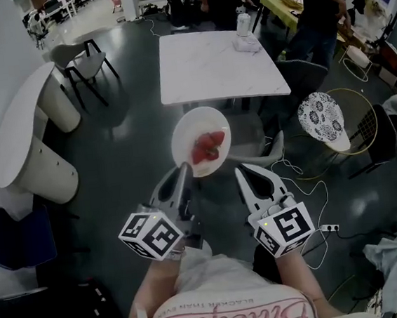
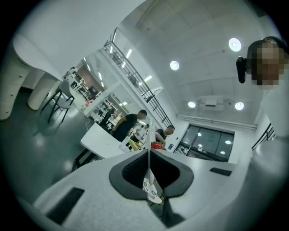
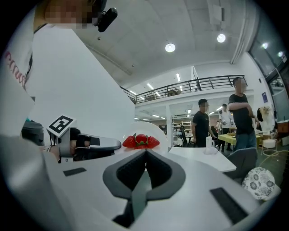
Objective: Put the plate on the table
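Observation:
A round white plate carrying red strawberries hangs in the air over the dark floor, short of the white square table. My left gripper is shut on the plate's near-left rim. In the left gripper view the plate shows edge-on as a thin white line between the pads of the left gripper. My right gripper sits just right of the plate, shut and empty. The right gripper view has the plate and strawberries beyond the closed tips of the right gripper.
A bottle and a small white item stand on the table's far right corner. A patterned round seat and a wire chair are at the right, a curved white counter at the left. People stand behind the table. Cables lie on the floor.

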Tool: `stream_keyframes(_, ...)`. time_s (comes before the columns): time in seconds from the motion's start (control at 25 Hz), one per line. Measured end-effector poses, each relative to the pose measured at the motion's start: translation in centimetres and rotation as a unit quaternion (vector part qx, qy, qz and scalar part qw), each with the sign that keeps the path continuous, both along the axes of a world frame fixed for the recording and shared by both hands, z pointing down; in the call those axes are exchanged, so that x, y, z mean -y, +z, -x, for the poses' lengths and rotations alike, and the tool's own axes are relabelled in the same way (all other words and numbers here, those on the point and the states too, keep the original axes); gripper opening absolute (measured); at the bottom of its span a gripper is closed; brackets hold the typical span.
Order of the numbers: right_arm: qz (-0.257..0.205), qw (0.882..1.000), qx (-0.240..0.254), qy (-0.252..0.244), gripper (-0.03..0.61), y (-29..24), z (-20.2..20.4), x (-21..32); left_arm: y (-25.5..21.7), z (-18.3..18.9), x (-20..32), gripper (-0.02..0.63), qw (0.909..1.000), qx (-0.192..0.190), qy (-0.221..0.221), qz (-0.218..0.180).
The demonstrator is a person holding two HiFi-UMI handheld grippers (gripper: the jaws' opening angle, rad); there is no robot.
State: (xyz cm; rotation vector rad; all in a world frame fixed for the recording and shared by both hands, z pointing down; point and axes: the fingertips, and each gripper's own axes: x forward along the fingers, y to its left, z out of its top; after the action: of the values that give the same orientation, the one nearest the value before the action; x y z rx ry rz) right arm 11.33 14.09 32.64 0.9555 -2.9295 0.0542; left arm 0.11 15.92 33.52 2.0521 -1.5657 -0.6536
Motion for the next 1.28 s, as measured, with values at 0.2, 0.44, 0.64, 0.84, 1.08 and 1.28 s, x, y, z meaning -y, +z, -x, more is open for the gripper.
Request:
stream_keyframes(0.2, 0.004, 1.0, -0.004, 0.014, 0.005, -0.3, 3.2, 4.6, -0.4, 3.2, 4.8, 0.015, 0.9999, -0.005, 0.016, -0.002)
stream_keyframes(0.44, 0.013, 0.999, -0.008, 0.037, 0.005, 0.2, 6.9, 10.1, 0.1, 7.3, 10.4, 0.015, 0.9993, -0.016, 0.033, 0.008)
stream_keyframes(0.64, 0.017, 0.999, -0.009, 0.05, 0.005, 1.1, 7.9, 11.9, 1.0, 8.7, 12.2, 0.015, 0.9989, -0.021, 0.041, 0.014)
stream_keyframes(0.84, 0.026, 0.998, -0.018, 0.057, 0.005, 1.7, 9.9, 14.7, 1.8, 11.1, 15.4, 0.015, 0.9982, -0.031, 0.045, 0.026)
stream_keyframes(1.08, 0.042, 0.997, -0.031, 0.053, 0.005, 2.6, 12.4, 19.5, 2.9, 13.8, 20.8, 0.015, 0.9971, -0.042, 0.043, 0.046)
stream_keyframes(1.28, 0.051, 0.997, -0.03, 0.05, 0.005, 3.8, 13.4, 24.1, 4.1, 14.8, 25.1, 0.015, 0.9965, -0.044, 0.041, 0.058)
